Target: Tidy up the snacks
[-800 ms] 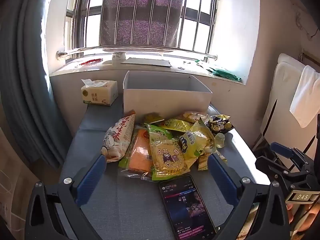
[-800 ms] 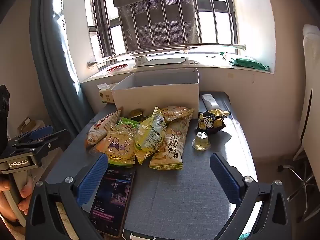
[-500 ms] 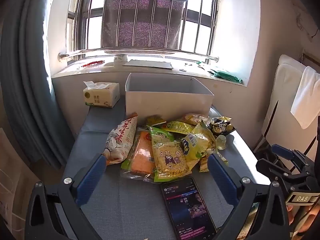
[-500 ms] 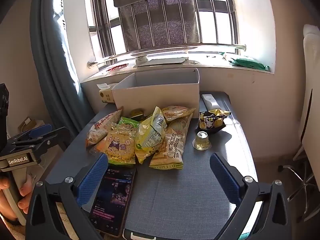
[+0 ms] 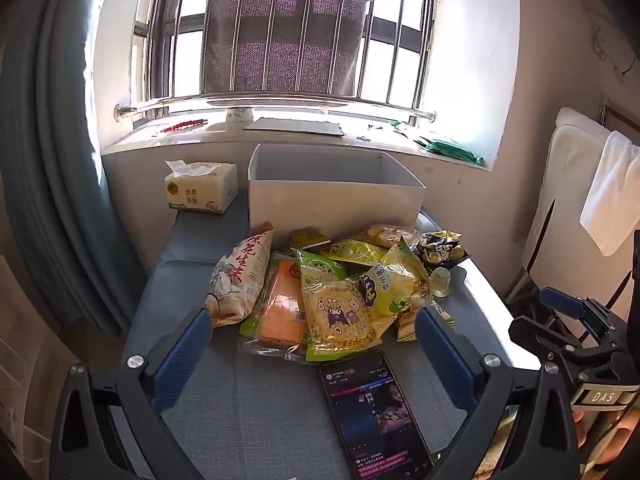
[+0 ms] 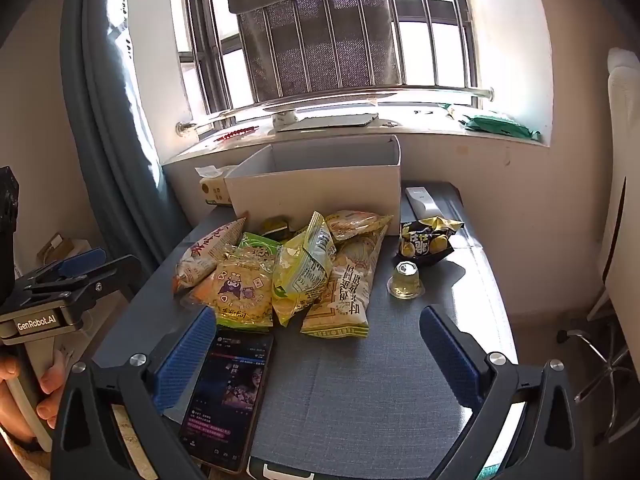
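A pile of snack bags (image 5: 336,292) lies mid-table in front of an open white box (image 5: 336,200). It includes a white-and-red bag (image 5: 240,276), an orange pack (image 5: 280,312), yellow-green bags (image 6: 304,268) and a dark bag (image 6: 428,240). A small jelly cup (image 6: 406,280) stands apart on the right. My left gripper (image 5: 312,344) is open and empty, short of the pile. My right gripper (image 6: 316,344) is open and empty, also short of the pile (image 6: 288,272). The box also shows in the right wrist view (image 6: 320,188).
A lit phone (image 5: 376,412) lies on the grey table (image 5: 248,408) near the front edge, also seen in the right wrist view (image 6: 232,396). A tissue pack (image 5: 200,192) stands left of the box. A white remote (image 6: 420,200) lies right of the box. A windowsill runs behind.
The left gripper has drifted back and up a little, so the pile sits slightly lower and farther. The right gripper has barely moved. Both jaws stay open.
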The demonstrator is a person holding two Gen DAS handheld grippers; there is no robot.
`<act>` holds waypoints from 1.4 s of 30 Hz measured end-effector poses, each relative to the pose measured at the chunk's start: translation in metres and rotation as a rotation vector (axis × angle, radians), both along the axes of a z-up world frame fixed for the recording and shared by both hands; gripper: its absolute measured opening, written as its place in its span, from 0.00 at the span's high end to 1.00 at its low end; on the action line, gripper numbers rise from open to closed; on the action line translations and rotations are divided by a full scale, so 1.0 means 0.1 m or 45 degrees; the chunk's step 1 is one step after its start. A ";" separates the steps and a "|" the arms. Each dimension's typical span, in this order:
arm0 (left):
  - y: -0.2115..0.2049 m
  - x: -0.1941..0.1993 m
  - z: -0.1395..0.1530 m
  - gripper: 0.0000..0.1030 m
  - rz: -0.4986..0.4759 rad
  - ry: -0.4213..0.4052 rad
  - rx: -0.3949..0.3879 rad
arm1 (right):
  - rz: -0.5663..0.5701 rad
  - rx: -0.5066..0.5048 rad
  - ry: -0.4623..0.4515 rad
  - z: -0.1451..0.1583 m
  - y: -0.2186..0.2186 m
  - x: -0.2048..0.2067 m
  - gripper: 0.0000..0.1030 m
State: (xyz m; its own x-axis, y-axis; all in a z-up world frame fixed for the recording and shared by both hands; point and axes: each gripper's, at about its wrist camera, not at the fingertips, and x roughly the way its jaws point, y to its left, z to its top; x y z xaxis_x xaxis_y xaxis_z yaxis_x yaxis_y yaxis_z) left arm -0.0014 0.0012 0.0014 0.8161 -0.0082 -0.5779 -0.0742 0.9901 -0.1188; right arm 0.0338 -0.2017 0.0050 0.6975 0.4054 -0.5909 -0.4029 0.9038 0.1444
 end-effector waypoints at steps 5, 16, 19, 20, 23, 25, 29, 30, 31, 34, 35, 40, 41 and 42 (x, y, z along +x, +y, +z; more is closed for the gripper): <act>0.02 -0.01 0.00 0.00 0.001 0.002 0.001 | 0.007 0.001 0.004 0.00 0.02 0.00 0.00; 0.03 -0.02 0.01 0.00 0.005 0.001 -0.009 | 0.008 -0.001 0.004 0.00 0.02 -0.01 0.00; 0.02 -0.02 0.01 0.00 0.002 -0.003 -0.005 | 0.010 0.000 -0.001 0.01 0.02 -0.02 0.00; 0.02 -0.02 0.01 0.00 0.004 -0.001 -0.004 | 0.008 -0.002 -0.006 0.01 0.01 -0.02 0.00; 0.02 -0.01 0.01 0.00 0.002 -0.001 -0.005 | 0.004 0.002 -0.007 0.02 0.00 -0.02 0.00; 0.01 -0.01 0.00 0.00 0.000 0.001 0.001 | 0.002 0.005 -0.001 0.01 -0.01 -0.02 0.00; 0.01 -0.01 0.01 0.00 -0.001 0.001 0.000 | 0.002 0.004 -0.002 0.01 -0.01 -0.02 0.00; 0.01 -0.01 0.02 0.00 -0.002 0.000 -0.001 | 0.003 0.004 -0.002 0.01 -0.01 -0.02 0.00; 0.01 -0.01 0.01 0.00 -0.001 0.001 -0.001 | 0.004 0.004 -0.003 0.02 -0.01 -0.03 0.00; 0.01 -0.01 0.02 0.00 0.000 -0.001 -0.005 | 0.005 0.004 -0.001 0.02 0.00 -0.02 0.00; 0.01 -0.01 0.02 0.00 -0.002 -0.003 -0.005 | 0.006 0.005 -0.002 0.02 0.00 -0.03 0.00; 0.02 -0.02 0.01 0.00 0.001 -0.005 -0.005 | 0.009 0.002 -0.003 0.02 0.00 -0.03 0.00; 0.02 -0.02 0.01 0.00 0.000 -0.003 -0.005 | 0.008 0.002 -0.003 0.02 0.00 -0.03 0.00; 0.02 -0.02 0.01 0.00 -0.002 -0.003 -0.006 | 0.007 0.002 -0.003 0.02 0.00 -0.03 0.00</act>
State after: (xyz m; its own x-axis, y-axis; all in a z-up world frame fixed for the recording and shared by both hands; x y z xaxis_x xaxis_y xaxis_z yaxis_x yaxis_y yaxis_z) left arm -0.0030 0.0033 0.0028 0.8174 -0.0122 -0.5759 -0.0724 0.9897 -0.1238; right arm 0.0307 -0.2017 0.0070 0.6966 0.4103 -0.5885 -0.4082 0.9013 0.1452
